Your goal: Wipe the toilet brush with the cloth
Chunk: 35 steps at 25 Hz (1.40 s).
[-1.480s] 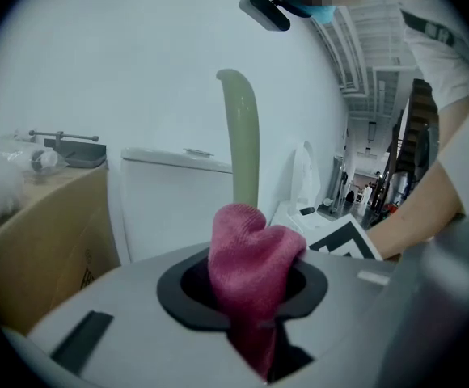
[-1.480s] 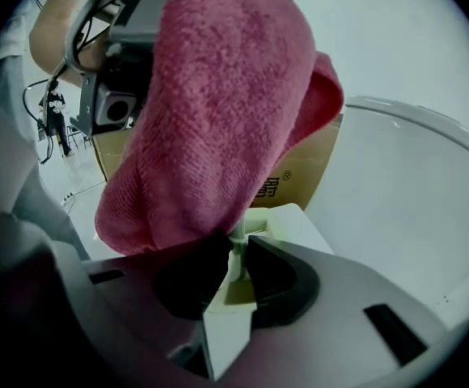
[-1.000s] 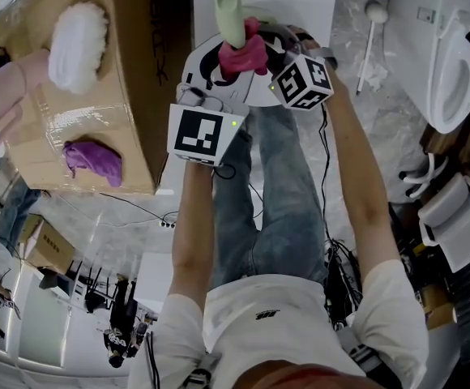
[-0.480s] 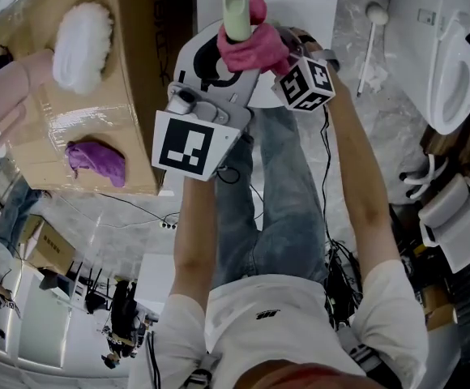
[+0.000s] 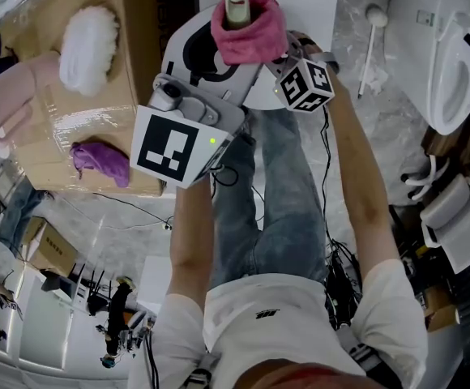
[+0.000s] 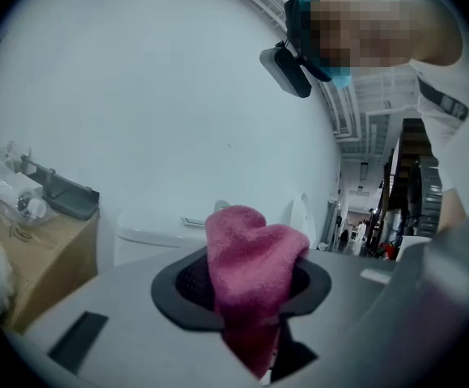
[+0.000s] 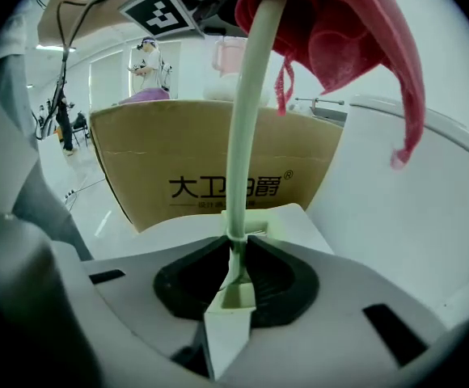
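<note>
1. Position: the toilet brush [image 7: 247, 136] was held off the ground in front of the person. Its pale green stem ran up from the right gripper [image 7: 236, 257] to the pink cloth [image 5: 249, 31], which capped the upper tip. No bristle head showed in any view.
2. Right gripper: jaws were narrow and clamped on the lower stem, with a flat wedge-shaped end sticking out below the pads.
3. Left gripper [image 6: 251, 314]: jaws had just been opening, with the cloth bunched between them. The pads appeared to press on it, so I logged it as held.
4. Handling, brush (judgement): a slim, stiff, smooth plastic rod, probably light. It would likely slip or swivel under a sideways rub, so the best hold is low on the stem where the right jaws sat, leaving the length above free for wiping.
5. Handling, cloth (judgement): soft, limp terry that folds over whatever it meets. It should be pinched as a bunched fold wrapped round the stem; too loose a pinch would leave it sitting on the tip.
6. Count, task things: one brush, one pink cloth, two grippers.
7. Count, surroundings in the head view: one cardboard box [image 5: 138, 71], carrying one purple cloth [image 5: 99, 162] and one white fluffy item [image 5: 89, 49], and one toilet [image 5: 450, 63]. One white long-handled item [image 5: 369, 43] lay on the floor just beside the toilet; I could not tell what kind.
</note>
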{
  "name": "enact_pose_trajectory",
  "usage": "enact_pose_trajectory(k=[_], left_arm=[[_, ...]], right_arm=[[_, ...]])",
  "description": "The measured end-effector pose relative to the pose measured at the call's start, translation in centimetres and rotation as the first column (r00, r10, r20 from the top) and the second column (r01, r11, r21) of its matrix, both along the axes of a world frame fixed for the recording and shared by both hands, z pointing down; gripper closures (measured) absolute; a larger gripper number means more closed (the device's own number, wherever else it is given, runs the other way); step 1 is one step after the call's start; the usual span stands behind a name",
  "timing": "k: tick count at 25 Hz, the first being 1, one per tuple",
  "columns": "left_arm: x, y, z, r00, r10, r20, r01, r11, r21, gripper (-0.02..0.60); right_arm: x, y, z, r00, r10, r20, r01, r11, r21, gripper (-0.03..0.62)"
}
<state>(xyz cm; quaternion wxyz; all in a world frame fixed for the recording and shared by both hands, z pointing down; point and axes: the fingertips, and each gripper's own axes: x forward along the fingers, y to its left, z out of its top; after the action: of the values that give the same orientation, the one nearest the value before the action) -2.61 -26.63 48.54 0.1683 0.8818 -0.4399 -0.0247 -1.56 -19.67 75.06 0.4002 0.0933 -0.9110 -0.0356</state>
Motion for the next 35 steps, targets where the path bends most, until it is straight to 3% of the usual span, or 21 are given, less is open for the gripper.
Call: enact_pose_trajectory(k=[5, 25, 35], left_arm=[[0.9, 0.6, 2.4, 0.998, 0.036, 0.056, -0.035, 0.999, -0.012, 0.44], [2.6, 3.5, 15.3, 0.993, 0.093, 0.07, -0.077, 0.976, -0.205, 0.443], [3.4, 3.8, 18.3, 0.986, 0.141, 0.093, -0.114, 0.961, -0.251, 0.443]], right_arm=[[0.1, 0.0, 0.0, 1.0, 0.002, 0.007, -0.002, 1.0, -0.001, 0.531], [0.1, -0.2, 0.0, 0.998, 0.011, 0.059, -0.011, 1.0, 0.003, 0.531], [0.2, -0.1, 0.0, 0.998, 0.01, 0.067, -0.01, 1.0, 0.011, 0.531]])
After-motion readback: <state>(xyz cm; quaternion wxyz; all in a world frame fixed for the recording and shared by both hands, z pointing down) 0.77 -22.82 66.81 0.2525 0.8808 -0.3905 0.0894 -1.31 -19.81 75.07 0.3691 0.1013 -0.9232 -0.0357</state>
